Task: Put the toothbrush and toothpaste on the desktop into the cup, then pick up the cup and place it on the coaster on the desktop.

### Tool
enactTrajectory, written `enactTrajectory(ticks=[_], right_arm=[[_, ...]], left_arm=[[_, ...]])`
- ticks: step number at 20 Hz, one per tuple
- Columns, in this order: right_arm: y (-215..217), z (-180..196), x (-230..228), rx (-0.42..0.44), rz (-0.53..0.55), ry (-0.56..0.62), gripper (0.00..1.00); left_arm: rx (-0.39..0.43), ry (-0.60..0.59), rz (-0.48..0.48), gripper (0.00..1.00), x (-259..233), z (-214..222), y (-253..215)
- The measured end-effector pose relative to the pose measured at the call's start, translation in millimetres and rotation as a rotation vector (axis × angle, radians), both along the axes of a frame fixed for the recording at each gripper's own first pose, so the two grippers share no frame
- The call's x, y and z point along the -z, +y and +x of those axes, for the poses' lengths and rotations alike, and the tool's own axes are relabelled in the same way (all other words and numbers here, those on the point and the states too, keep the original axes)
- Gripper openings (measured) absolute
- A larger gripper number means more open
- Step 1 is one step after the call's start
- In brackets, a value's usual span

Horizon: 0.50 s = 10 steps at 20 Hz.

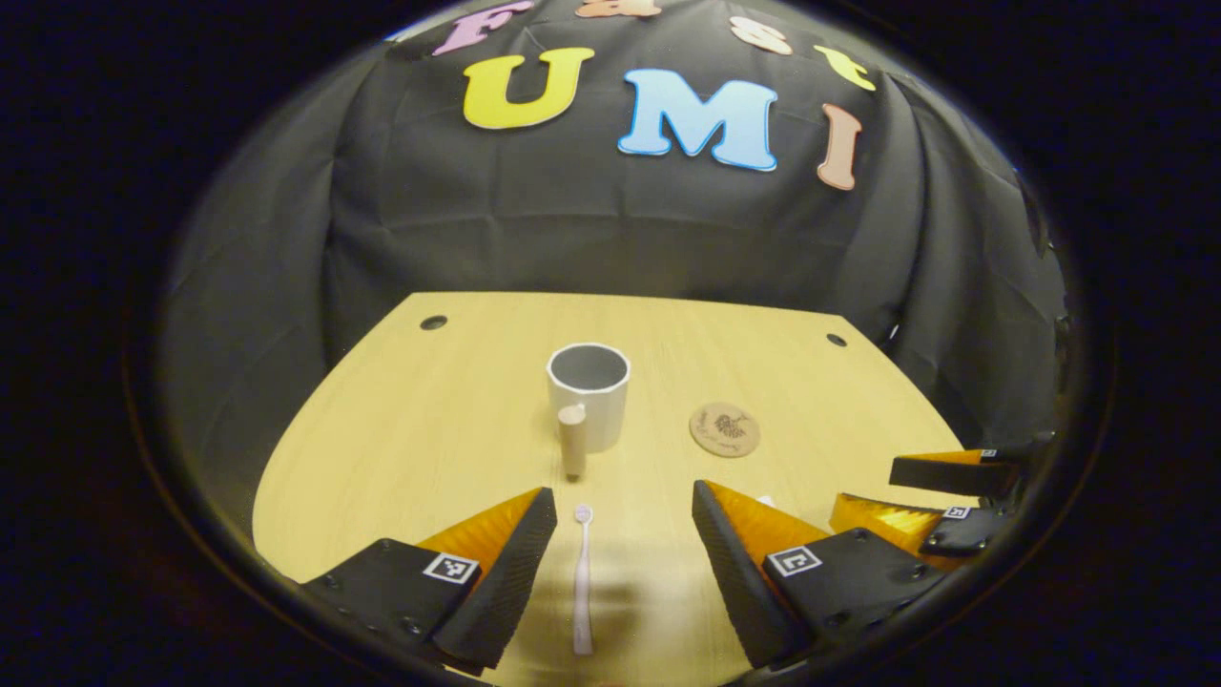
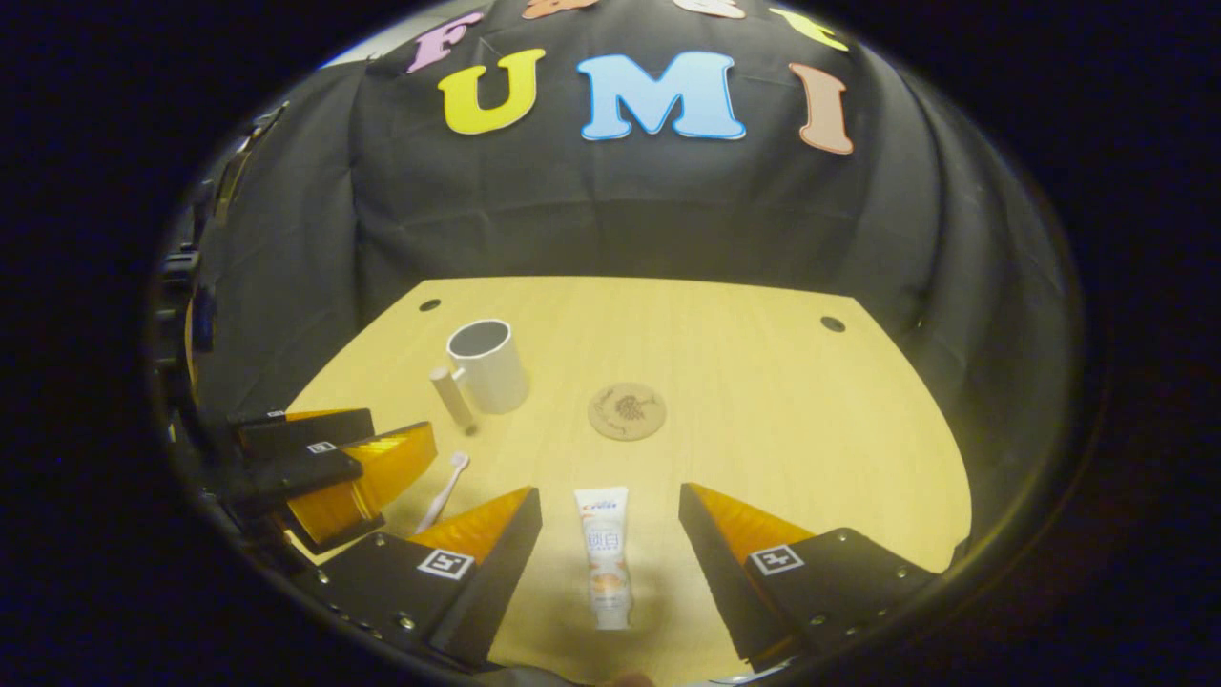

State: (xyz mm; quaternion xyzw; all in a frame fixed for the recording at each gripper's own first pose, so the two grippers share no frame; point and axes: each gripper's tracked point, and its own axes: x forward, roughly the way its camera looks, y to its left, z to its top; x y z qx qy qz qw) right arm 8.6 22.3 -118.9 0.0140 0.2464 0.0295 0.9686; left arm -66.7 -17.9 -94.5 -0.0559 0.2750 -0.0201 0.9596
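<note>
Left gripper view: left gripper (image 1: 625, 563), jaws spread, straddles the toothbrush (image 1: 582, 582); it should descend centred, pinching mid-handle against the surface (image 1: 401, 429).

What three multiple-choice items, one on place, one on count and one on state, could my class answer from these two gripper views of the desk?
1. Where does the toothbrush lie?
A. in the cup
B. on the desktop between the left gripper's open fingers
C. on the coaster

2. How many things are in the cup?
A. none
B. one
C. two

3. How does the toothpaste rest?
A. upright in the cup
B. clamped by the right gripper
C. flat on the desktop

Answers: 1 B, it lies flat between the left gripper fingers. 2 A, the cup's inside looks bare. 3 C, the right gripper is open around it; the coaster is bare.
</note>
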Motion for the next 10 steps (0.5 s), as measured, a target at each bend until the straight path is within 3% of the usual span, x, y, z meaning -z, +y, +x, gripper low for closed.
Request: enactTrajectory(ticks=[2, 10], right_arm=[[-1, -2, 7, 0.007, -0.018, 0.032, 0.89], [0, -13, 60, -0.009, -0.035, 0.212, 0.89]], left_arm=[[-0.011, 0.067, 0.001, 1.0, 13, -9, 4], [0.005, 0.31, -0.007, 1.0, 48, -38, 6]])
